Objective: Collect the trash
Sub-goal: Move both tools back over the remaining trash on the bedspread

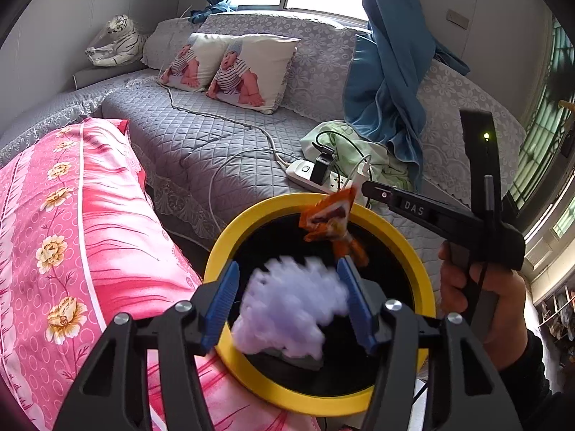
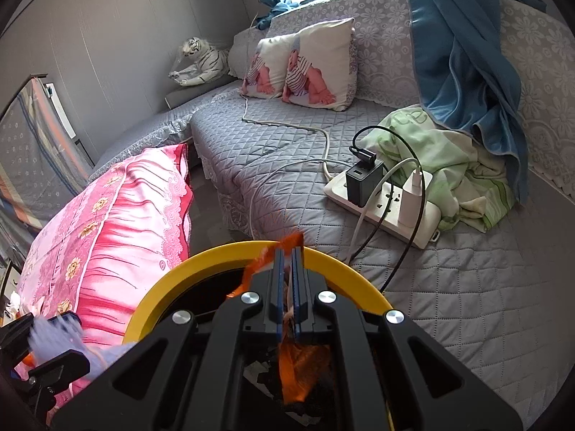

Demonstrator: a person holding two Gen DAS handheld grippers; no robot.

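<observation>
- The left tongs (image 1: 287, 298) are standing apart above the round yellow-rimmed bin with a black interior (image 1: 230, 237); a blurred, crumpled lilac tissue wad (image 1: 287, 309) is sitting between the ribbed blue pads (image 1: 222, 298), seemingly clear of them.
- The right tongs (image 2: 286, 251) are pinching shut on a crinkled orange foil snack wrapper (image 2: 300, 366), which is hanging over the bin's mouth.
- The bin is standing between a glossy pink floral quilt (image 1: 90, 233) and a grey quilted sofa bed (image 2: 449, 287) carrying a white power strip (image 2: 388, 212).

Lilac wad (image 1: 291, 309) motion-blurred, material unclear; bin (image 1: 230, 237) interior dark; orange wrapper (image 2: 300, 370) partly hidden by right tongs (image 2: 287, 251).
</observation>
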